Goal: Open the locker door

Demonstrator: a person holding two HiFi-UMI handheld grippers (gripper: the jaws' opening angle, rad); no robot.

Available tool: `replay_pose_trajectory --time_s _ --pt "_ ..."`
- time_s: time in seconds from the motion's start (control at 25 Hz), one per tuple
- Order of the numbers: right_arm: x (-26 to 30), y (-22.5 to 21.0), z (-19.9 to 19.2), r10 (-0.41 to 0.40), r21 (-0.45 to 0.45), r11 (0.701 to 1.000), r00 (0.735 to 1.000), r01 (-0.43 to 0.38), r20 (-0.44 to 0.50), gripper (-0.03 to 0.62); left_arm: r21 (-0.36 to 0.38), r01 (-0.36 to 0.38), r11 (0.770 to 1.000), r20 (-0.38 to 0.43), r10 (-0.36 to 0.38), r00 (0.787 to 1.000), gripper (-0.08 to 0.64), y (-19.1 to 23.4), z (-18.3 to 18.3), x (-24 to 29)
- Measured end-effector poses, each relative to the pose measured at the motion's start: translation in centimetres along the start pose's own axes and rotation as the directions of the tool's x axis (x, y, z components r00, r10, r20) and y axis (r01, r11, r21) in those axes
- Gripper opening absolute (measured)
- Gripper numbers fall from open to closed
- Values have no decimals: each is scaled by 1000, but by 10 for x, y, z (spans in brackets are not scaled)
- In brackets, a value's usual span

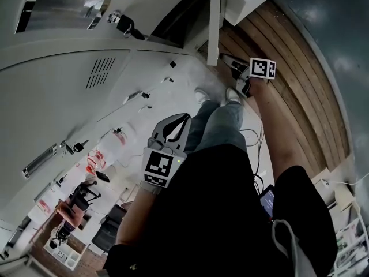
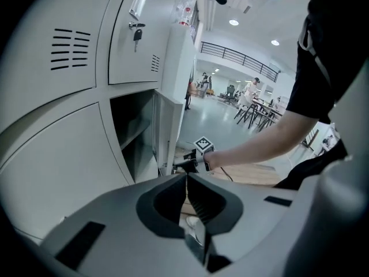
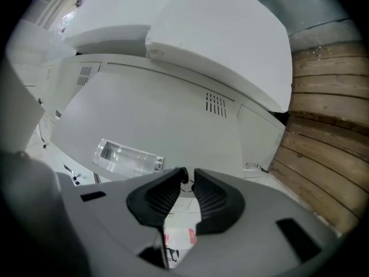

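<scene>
1. Pinching the small dark key in the face of the locker door with the right gripper, jaws only a narrow way apart, ring hanging just under the tips.
2. Holding the left gripper well back from the locker door, jaws pressed together, nothing between them.
3. Standing out from the open compartment beside it, with the recessed handle near the key and the vent slots farther along the same face.
4. Showing wooden floor planks on the gripper's side of the locker door, and white shoes near its foot.
5. Looking past the locker door into a bright hall with desks and chairs, too small for detail.
</scene>
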State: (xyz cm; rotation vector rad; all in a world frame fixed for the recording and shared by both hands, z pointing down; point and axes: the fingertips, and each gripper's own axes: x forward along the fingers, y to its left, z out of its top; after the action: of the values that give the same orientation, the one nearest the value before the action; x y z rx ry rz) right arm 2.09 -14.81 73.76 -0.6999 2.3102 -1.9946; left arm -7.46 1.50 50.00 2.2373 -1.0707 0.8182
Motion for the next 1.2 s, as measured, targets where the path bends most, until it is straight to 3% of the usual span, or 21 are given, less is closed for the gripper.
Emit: replay_pose_trajectory --time_s 0.44,0.64,0.84,1.0,1.2 --pt "-115 -33 55 -70 38 997 980 64 187 81 30 35 999 11 -36 999 25 -32 32 26" --pt "-118 -27 30 -51 -2 999 996 51 73 81 18 27 999 17 -28 999 25 -41 40 33" --pt "-81 -17 -8 2 51 999 1000 -1 -20 81 8 5 1000 18 -5 1000 25 -44 43 35" --pt "-51 -1 -20 53 99 994 998 -50 -31 81 -10 -26 1000 23 26 999 25 -41 43 32" --pt "-36 5 -25 12 106 994 1000 -11 -17 74 -28 -46 999 31 47 998 25 -40 42 28"
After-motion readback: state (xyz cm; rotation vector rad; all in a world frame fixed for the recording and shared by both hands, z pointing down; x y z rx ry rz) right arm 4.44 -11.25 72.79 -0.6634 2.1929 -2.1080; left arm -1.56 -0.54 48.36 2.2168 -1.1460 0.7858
